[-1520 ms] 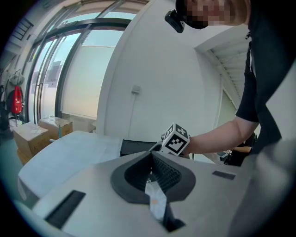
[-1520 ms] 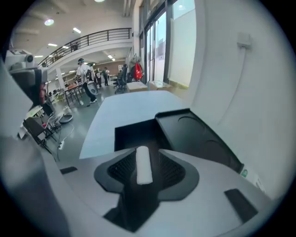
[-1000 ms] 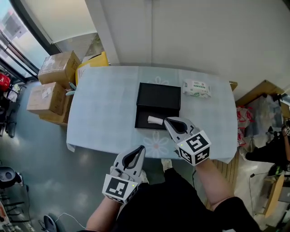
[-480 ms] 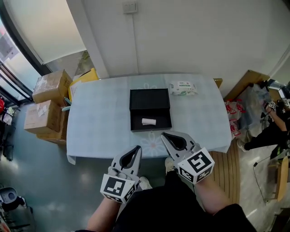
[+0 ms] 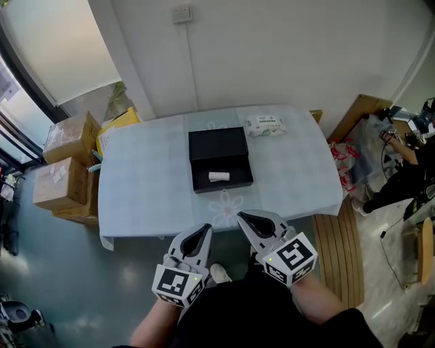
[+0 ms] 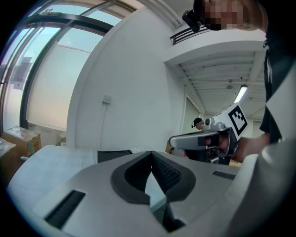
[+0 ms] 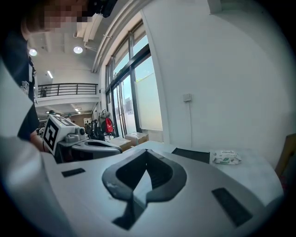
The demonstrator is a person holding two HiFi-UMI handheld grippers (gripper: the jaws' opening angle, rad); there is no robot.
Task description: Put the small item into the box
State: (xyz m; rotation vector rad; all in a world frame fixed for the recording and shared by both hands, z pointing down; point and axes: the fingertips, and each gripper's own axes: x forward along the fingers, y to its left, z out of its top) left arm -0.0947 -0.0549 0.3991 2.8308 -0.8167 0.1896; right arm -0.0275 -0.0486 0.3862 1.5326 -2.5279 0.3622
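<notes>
1. Two tongs sit low in my head view, short of the desk's (image 5: 149, 177) near edge and over the floor. The left tongs (image 5: 202, 232) are pressed together at the tips with nothing between them. The right tongs (image 5: 247, 220) are closed tight as well, also empty.
2. The desk is covered by a pale blue cloth (image 5: 292, 177) with a faint flower print near the front edge. It stands against a white wall (image 5: 285, 54).
3. The black box (image 5: 204, 182) lies open at the middle of the desk, its lid folded back toward the wall. The small white item (image 5: 219, 177) lies inside the near tray of the box, well apart from both tongs.
4. A pack of wipes (image 5: 264, 125) lies on the cloth just beside the lid's far right corner, not touching it.
5. I see a switch plate (image 5: 181, 13) high on the wall above the desk.
6. Left of the desk, cardboard boxes (image 5: 68, 139) are stacked on a glossy grey floor (image 5: 81, 272), beside a large window (image 5: 10, 88).
7. Right of the desk runs a strip of wooden slats (image 5: 336, 258), and a person (image 5: 401, 183) in dark clothes is at the picture's right edge.
</notes>
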